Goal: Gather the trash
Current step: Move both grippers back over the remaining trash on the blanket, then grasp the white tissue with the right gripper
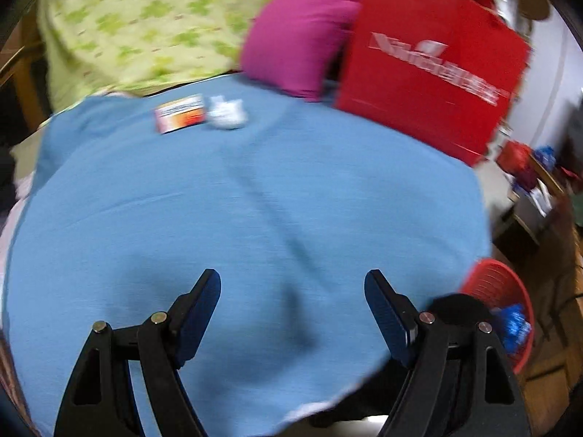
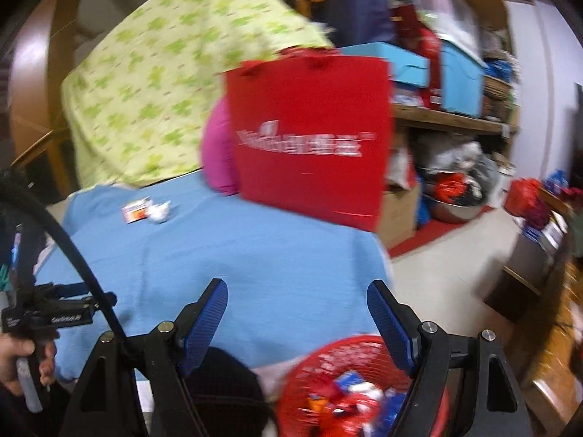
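A small red-and-white carton [image 1: 179, 113] and a crumpled white paper wad [image 1: 226, 112] lie side by side at the far end of the blue bedspread [image 1: 237, 218]. The same carton [image 2: 137, 211] and wad [image 2: 159, 212] show in the right wrist view. My left gripper [image 1: 292, 284] hangs open over the near part of the spread, nothing between its fingers. My right gripper [image 2: 297, 295] is open and empty too, above the red trash basket [image 2: 349, 364], which holds several wrappers. The red basket [image 1: 501, 298] sits at the lower right in the left wrist view.
A red paper bag [image 1: 430, 69] and a magenta pillow [image 1: 298, 36] stand at the far right of the bed, a green patterned quilt [image 1: 138, 25] behind. Cluttered shelves [image 2: 455, 73] and floor items lie to the right. A hand [image 2: 14, 360] holds the left gripper's handle.
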### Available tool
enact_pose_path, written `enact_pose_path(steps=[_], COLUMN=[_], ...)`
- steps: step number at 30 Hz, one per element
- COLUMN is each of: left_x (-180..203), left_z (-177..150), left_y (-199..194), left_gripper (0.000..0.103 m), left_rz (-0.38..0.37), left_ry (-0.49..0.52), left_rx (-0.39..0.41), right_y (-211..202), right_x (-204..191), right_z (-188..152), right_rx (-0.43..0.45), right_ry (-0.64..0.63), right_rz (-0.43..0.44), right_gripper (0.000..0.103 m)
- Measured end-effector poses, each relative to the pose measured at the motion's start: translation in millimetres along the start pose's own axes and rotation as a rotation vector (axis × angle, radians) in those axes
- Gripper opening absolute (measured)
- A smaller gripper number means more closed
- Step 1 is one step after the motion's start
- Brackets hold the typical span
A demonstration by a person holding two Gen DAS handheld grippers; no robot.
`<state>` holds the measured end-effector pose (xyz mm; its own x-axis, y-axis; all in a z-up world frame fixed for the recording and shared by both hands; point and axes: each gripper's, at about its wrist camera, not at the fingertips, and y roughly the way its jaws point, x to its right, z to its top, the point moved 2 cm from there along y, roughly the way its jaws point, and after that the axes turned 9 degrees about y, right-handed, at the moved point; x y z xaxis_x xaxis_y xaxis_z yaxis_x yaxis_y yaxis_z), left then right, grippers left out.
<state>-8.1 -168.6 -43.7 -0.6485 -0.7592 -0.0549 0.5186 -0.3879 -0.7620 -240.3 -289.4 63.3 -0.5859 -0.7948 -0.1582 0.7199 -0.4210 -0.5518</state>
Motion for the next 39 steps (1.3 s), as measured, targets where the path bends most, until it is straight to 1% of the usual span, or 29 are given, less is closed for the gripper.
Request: enact_pose_path(steps=[6, 9, 14, 16, 17, 18, 20, 21, 23, 24, 27, 32, 36, 39], left_x=[-75.9, -114.5, -159.2, -175.3, -185.7, -193.4, -202.2, -204.4, -204.0, -203.9, -209.5, -222.4, -224.9, -223.1], left_z=[-5.3, -7.1, -12.1, -19.9, -24.2, -26.1, -24.2, -22.1, -19.1, -18.2, -19.4, -25.1, -29.3, -27.7], left_y=[17.1, 29.8, 52.5, 61.9, 65.8, 65.4, 61.9, 59.3, 55.7, 55.6, 61.3, 60.3, 70.9, 75.9], left_gripper=[0.082, 0.082, 0.082, 0.081, 0.081, 0.081, 0.081, 0.081, 0.082, 0.082, 0.082, 0.082, 0.082, 0.082], left_rz=[0.115, 0.169, 0.252, 0.312, 0.353, 0.362, 0.356, 0.358, 0.375, 0.385, 0.373, 0.356, 0.339, 0.332], left_ry=[-0.098, -0.157, -0.241, -0.291, -0.345, -0.389, -0.434, -0.439, -0.428, -0.42, -0.442, -0.5, -0.529, -0.525], left_rx=[-0.006, -0.011, 0.004, -0.008, -0.036, -0.035, -0.011, 0.005, 0.024, 0.024, -0.001, -0.01, -0.043, -0.049], right_y=[38.9, 55.8, 88.9, 103.2, 115.2, 125.5, 147.5, 159.0, 184.2, 206.5, 257.9, 337.6, 385.1, 413.4], right_x=[-68.5, -96.4, -142.6, -155.6, -165.0, -172.7, -188.5, -196.7, -212.0, -221.6, -241.7, -274.1, -283.0, -286.5], right_z=[6.8, 11.6, 18.6, 21.7, 23.3, 25.6, 30.5, 32.7, 38.8, 43.5, 56.1, 69.1, 73.6, 70.8], right_rx=[-0.065, -0.088, -0.12, -0.137, -0.15, -0.157, -0.171, -0.18, -0.203, -0.232, -0.284, -0.347, -0.39, -0.409], right_ry=[-0.083, -0.115, -0.156, -0.158, -0.159, -0.163, -0.169, -0.168, -0.159, -0.136, -0.076, -0.036, 0.001, -0.004], right_rz=[0.111, 0.147, 0.19, 0.198, 0.207, 0.209, 0.22, 0.233, 0.254, 0.265, 0.263, 0.261, 0.249, 0.232], right_gripper=[0.082, 0.082, 0.082, 0.082, 0.082, 0.082, 0.082, 0.082, 0.082, 0.082, 0.082, 0.082, 0.081, 0.081])
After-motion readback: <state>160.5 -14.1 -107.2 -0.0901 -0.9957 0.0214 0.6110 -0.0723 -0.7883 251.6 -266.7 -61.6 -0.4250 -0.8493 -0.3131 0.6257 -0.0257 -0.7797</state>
